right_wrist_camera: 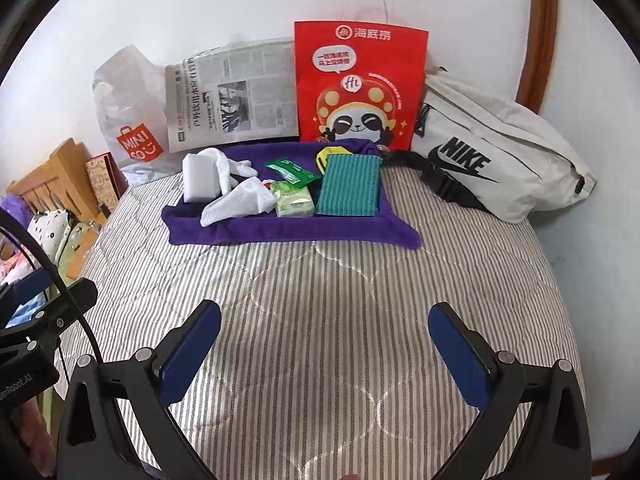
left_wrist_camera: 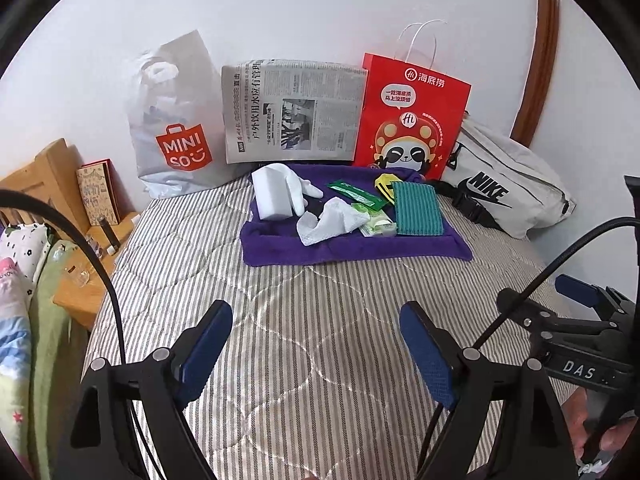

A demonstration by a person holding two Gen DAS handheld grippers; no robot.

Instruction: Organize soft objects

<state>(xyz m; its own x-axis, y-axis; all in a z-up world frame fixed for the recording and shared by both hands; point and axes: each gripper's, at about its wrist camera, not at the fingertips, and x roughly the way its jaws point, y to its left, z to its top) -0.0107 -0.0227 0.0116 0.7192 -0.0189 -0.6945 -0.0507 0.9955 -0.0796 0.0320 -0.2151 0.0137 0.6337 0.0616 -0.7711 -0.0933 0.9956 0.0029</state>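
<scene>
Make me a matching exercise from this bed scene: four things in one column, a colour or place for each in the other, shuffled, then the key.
Things:
1. towel
2. Haidilao paper bag
3. Nike bag
4. ribbed cloth

Descriptions:
A. teal, lying on the towel's right part
B. red, standing against the wall
C. purple, spread on the striped quilt
D. off-white, right of the paper bag

Pairs: 1-C, 2-B, 3-D, 4-A

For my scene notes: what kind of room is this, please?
Most likely a bedroom. The striped quilt covers a bed against a wall, a wooden bedside stand sits alongside, and folded bedding lies at the left edge.
</scene>
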